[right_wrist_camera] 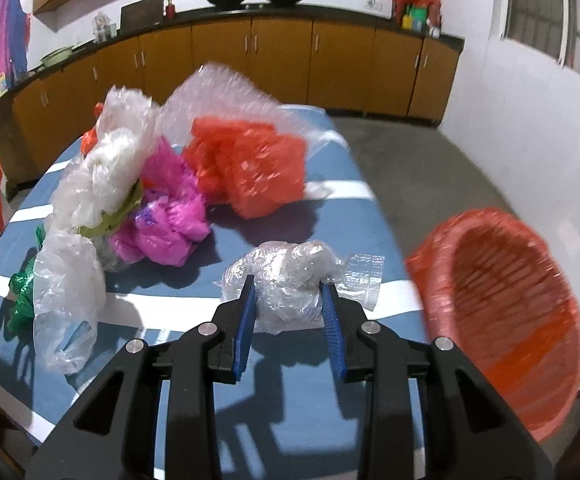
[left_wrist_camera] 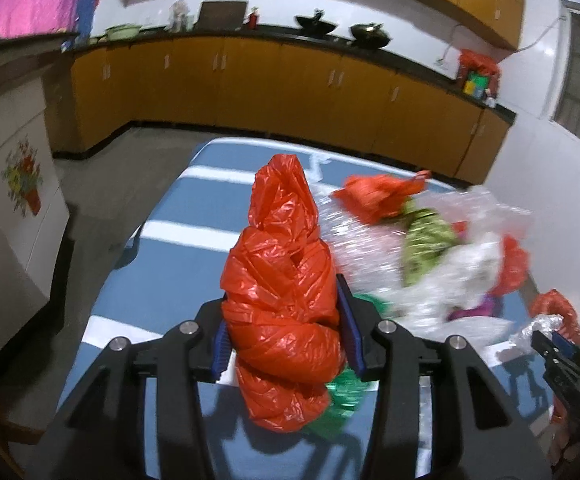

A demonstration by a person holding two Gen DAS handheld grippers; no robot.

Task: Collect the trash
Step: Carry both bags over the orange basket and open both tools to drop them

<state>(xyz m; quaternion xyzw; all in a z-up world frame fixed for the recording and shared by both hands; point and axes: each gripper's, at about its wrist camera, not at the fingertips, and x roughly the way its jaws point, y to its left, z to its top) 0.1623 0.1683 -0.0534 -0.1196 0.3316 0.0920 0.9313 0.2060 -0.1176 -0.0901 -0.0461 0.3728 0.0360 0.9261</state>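
A twisted red plastic bag (left_wrist_camera: pixel 280 276) stands between the blue pads of my left gripper (left_wrist_camera: pixel 286 320), which is shut on it and holds it above the blue striped table (left_wrist_camera: pixel 178 248). In the right wrist view, my right gripper (right_wrist_camera: pixel 288 300) is shut on a crumpled clear plastic wad (right_wrist_camera: pixel 286 280), just over the table (right_wrist_camera: pixel 298 412). A red mesh basket (right_wrist_camera: pixel 502 312) sits at the table's right edge. The right gripper (left_wrist_camera: pixel 558 346) also shows at the lower right of the left wrist view.
A heap of loose bags lies mid-table: pink (right_wrist_camera: pixel 170 216), red (right_wrist_camera: pixel 250 168), clear (right_wrist_camera: pixel 102 176) and green (right_wrist_camera: pixel 24 292) plastic. Yellow cabinets (right_wrist_camera: pixel 282 64) with a dark counter line the far wall. Grey floor (right_wrist_camera: pixel 422 168) lies right of the table.
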